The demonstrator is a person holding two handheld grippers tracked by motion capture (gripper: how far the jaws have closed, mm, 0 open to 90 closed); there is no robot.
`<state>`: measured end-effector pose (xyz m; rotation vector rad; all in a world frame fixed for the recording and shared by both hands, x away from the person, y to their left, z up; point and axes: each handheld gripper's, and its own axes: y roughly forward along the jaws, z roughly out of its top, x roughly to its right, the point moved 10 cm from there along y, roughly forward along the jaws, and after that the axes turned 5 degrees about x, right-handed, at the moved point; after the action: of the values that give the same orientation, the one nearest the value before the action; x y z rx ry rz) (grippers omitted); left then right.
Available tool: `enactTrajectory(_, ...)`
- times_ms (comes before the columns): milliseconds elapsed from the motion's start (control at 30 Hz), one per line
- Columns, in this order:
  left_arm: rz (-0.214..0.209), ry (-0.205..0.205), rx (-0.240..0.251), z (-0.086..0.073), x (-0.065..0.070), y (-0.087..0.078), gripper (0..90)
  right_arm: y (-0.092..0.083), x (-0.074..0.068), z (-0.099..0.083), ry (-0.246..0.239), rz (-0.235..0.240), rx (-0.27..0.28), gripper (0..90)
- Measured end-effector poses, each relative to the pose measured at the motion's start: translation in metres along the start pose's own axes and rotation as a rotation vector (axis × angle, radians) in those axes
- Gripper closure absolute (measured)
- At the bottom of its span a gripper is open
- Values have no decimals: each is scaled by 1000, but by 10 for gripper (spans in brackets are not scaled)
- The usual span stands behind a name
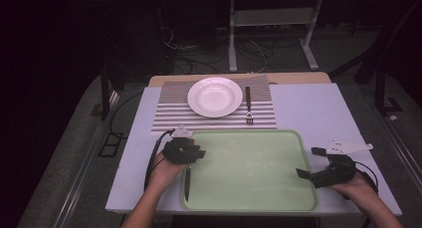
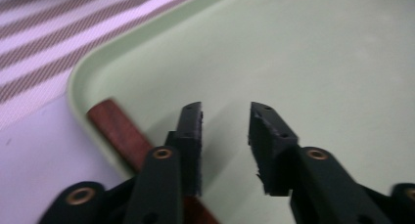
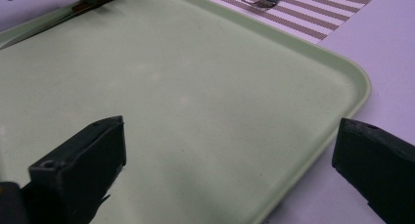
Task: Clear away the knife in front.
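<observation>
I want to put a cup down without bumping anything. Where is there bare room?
Most of the green tray is bare between the knife at its left rim and the right gripper. The striped mat is crowded by plate and fork.

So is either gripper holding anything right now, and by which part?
Nothing is held. The left gripper has its jaws apart with only tray between them, the knife's wooden handle beside them; the right gripper is wide open.
</observation>
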<state>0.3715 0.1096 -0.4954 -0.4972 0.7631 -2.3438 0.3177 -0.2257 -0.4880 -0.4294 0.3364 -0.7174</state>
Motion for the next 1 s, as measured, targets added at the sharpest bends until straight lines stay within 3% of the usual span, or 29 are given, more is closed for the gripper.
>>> enactTrajectory(67,-6,18,25,5,3,-2,578,0,0,0,-1,0,0,0)
enactTrajectory(133,-37,11,58,11,10,-7,485,0,0,0,0,0,-1,0)
enactTrajectory(333,-86,34,91,13,20,-16,341,-1,-1,0,3,5,3,0)
enactTrajectory(433,-84,39,109,13,19,-21,220,-1,-2,0,1,9,3,0)
enactTrajectory(667,-53,27,176,9,11,-39,108,-2,-5,2,-3,22,12,0)
enactTrajectory(733,-40,25,183,6,7,-43,7,-3,-6,3,-5,28,18,0)
enactTrajectory(1000,-51,22,179,-13,1,-48,0,-7,-10,9,-18,38,44,0)
